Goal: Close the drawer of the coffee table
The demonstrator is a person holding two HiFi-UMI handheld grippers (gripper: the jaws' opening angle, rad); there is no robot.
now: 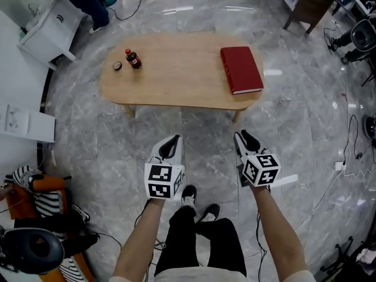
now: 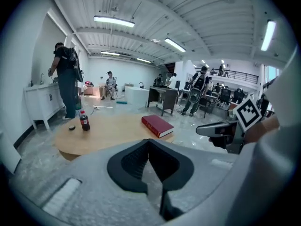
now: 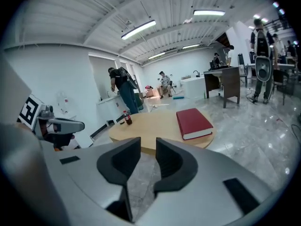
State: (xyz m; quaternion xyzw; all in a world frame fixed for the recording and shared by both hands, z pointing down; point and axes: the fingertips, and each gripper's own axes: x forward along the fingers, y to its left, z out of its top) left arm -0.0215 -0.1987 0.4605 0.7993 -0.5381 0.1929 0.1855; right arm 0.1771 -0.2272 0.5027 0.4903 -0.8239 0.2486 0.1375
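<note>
**Well short of the coffee table, both grippers in the air**

Grey marble floor fills most of my head view. On it stands the oval wooden coffee table, ahead of me and well apart from both grippers. I can't pick out its drawer in any view.

Toward the right end of the tabletop lies a red book, closed and flat, close to the near edge.

The left gripper hangs over the floor on my left and points toward the table. Its jaws are pressed together tip to tip, with nothing between them. The right gripper hangs beside it, roughly level with it in the head view and pointing the same way. Its jaws stand a little apart, and only floor and the table's near edge show through the gap, so it holds nothing.

Near the left end of the tabletop a small cola bottle stands upright. Just to its left a small dark cap lies on the wood, not touching the bottle.
</note>
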